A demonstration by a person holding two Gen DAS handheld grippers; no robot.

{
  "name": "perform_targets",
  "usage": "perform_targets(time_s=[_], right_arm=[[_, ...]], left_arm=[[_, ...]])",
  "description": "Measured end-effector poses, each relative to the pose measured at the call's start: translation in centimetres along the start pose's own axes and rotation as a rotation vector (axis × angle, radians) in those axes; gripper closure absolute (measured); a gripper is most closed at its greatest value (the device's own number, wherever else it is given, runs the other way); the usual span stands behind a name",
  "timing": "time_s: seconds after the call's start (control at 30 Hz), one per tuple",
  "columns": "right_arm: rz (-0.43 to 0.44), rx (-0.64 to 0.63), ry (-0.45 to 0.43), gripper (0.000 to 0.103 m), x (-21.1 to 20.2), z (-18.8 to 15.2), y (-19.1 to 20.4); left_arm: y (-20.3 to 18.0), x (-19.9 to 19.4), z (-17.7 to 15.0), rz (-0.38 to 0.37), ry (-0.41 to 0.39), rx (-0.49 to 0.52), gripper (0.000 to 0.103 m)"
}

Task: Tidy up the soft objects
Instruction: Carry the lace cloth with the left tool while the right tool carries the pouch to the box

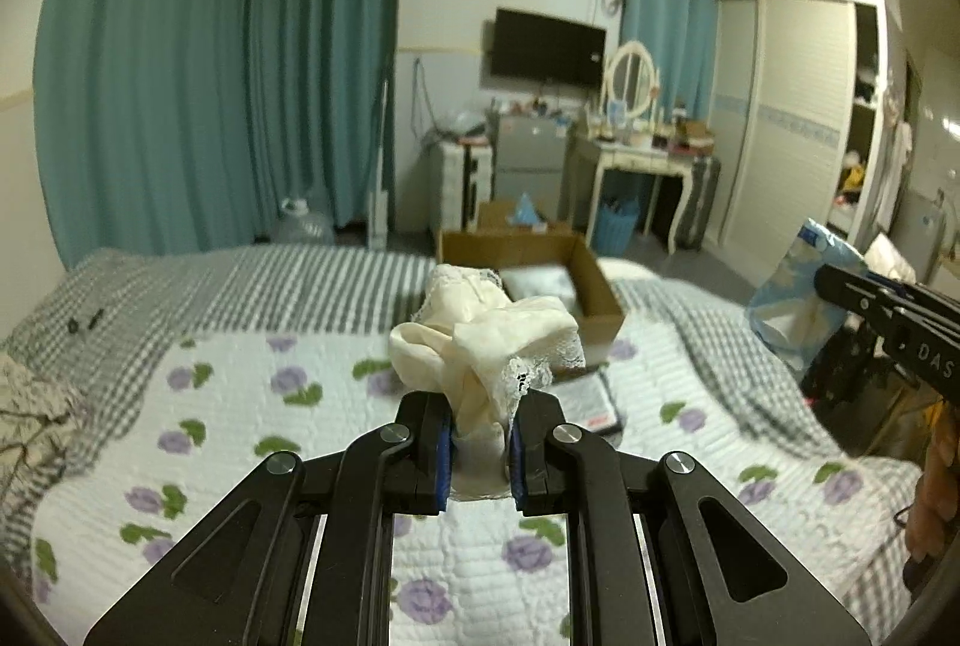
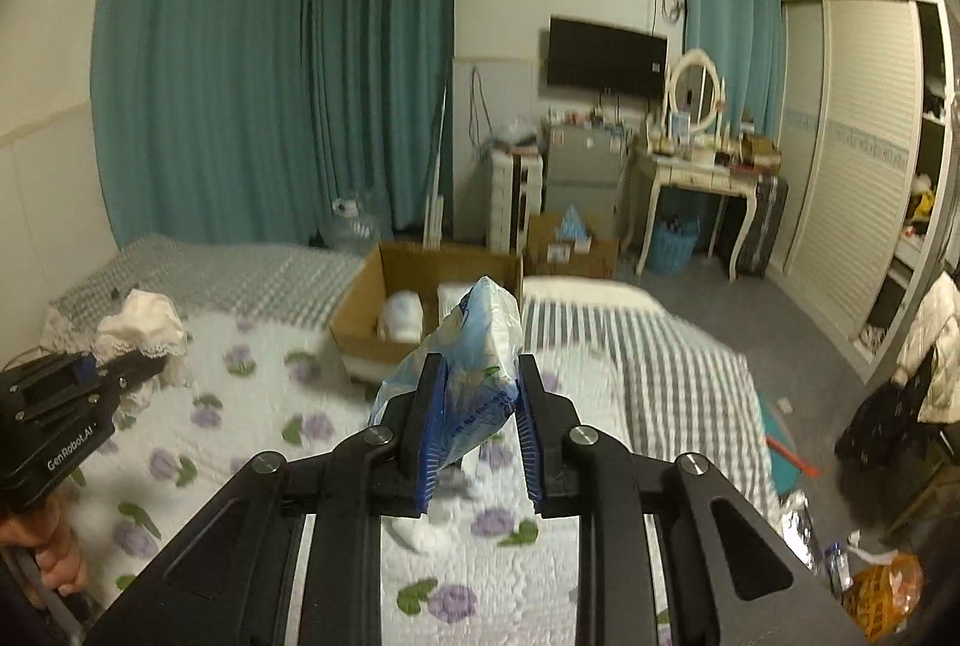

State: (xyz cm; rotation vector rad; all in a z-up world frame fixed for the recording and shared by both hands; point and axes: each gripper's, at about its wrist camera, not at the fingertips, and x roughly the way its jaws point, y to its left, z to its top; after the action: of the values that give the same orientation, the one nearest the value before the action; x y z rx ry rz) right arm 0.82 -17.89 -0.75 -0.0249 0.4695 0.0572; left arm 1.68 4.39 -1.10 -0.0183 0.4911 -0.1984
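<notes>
Item: cream cloth [image 1: 480, 340], soft, crumpled, edged with white lace; clamped between the blue pads of the left claw [image 1: 480, 442], held above the bed [image 1: 252, 406], on the near side of the cardboard box [image 1: 591, 280].

Item: plastic pack [image 2: 474, 346], crinkled film, pale blue and white with printed lettering, pinched to a peak at its top; clamped in the right claw [image 2: 474, 436], above the bed, just in front of the cardboard box.

Item: cardboard box, brown, rectangular, open-topped, standing on the bed toward its far end. Contents: a rounded white soft bundle [image 2: 402, 316] at the left and a pale flat piece [image 1: 537, 283] beside it; what they are cannot be told.

Item: bed, covered with a white quilted spread printed with purple flowers and green leaves; grey-and-white check and stripe cloth beyond the box and to its right.

Item: flat dark-edged pad [image 1: 591, 403], lying on the quilt just in front of the box.
</notes>
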Motion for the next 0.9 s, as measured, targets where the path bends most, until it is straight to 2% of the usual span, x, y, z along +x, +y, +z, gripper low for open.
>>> perform_targets(time_s=[0.43, 0.73, 0.9], right_arm=[[0.003, -0.022, -0.186, 0.081, -3.6, 6.0, 0.9], [0.008, -0.029, -0.26, 0.081, -3.4, 9.1, 0.9], [0.011, -0.035, -0.269, 0.081, -1.5, 10.6, 0.4]], left_arm=[[-1.0, -1.8, 5.4, -0.037, -0.131, 0.019, 0.089], [-1.2, 0.3, 8.7, -0.048, -0.188, 0.032, 0.089], [-1.1, 2.6, 10.0, -0.051, -0.188, 0.029, 0.089]])
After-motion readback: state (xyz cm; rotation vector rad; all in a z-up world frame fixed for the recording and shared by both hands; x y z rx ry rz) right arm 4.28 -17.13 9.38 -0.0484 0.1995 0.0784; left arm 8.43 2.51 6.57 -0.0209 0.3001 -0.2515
